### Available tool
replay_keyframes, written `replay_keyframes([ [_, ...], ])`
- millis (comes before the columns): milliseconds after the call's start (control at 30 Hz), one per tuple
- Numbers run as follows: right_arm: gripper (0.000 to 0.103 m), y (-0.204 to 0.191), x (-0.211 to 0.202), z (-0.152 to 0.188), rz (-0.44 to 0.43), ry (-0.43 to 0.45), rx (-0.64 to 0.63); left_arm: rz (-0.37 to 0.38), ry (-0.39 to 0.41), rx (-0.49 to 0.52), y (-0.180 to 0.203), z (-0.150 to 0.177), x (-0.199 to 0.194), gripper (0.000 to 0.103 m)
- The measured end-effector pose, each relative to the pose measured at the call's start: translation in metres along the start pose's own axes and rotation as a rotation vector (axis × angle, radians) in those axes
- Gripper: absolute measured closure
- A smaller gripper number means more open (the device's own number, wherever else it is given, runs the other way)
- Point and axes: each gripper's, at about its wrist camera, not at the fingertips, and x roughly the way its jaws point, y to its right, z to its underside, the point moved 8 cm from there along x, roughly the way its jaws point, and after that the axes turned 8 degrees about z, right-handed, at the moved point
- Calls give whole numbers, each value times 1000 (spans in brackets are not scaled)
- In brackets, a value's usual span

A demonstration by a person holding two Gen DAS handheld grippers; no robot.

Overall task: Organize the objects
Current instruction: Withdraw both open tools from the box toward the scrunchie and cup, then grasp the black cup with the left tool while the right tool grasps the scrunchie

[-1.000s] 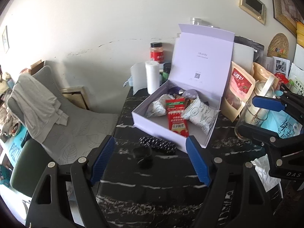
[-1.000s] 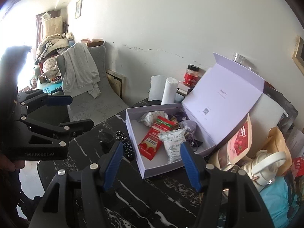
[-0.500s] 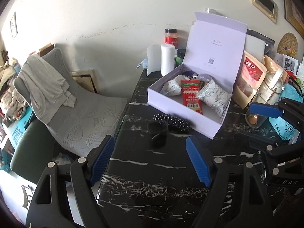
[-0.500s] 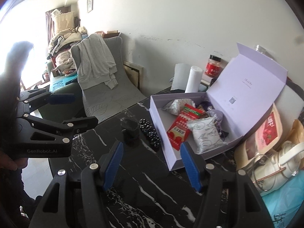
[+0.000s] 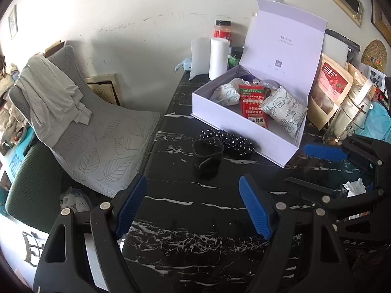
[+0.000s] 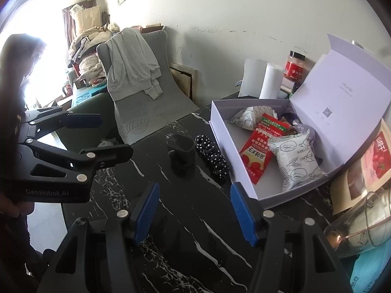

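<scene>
An open lilac box with its lid up stands on the black marble table. It holds a red snack packet and white patterned packets. A black band and a black white-dotted scrunchie lie on the table beside the box's front wall. My left gripper is open and empty, short of the band. My right gripper is open and empty, near the box's corner.
A paper towel roll, jars, snack bags and a glass jar with a white lid crowd the back and right. A grey chair with a grey garment stands left of the table. A crumpled tissue lies at the right.
Both grippers have pulled back and swung, so the box, band and scrunchie sit farther away and more to the right. Both stay open. Nothing on the table moved.
</scene>
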Motion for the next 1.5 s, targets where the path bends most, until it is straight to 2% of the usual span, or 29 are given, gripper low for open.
replay_keyframes([
  [67,53,-1,9,1,-6,-18,-8,14,-12,-2,-1,0,10,26],
  [133,55,-1,18,2,-12,-30,-10,23,-26,-1,-2,-1,21,26],
  [567,56,8,63,7,-3,-84,-24,96,-82,2,-4,-16,87,26],
  [833,56,12,77,7,-6,-105,-32,109,-101,24,-3,-25,124,27],
  [933,56,12,83,5,-5,-107,-34,116,-106,21,-7,-25,131,37],
  [1000,56,12,88,4,-6,-109,-35,119,-109,13,-12,-24,134,50],
  [1067,56,10,92,3,-9,-116,-37,126,-109,7,-17,-25,136,56],
  [1500,56,3,116,-15,46,-99,-35,128,-95,12,-46,-23,128,56],
])
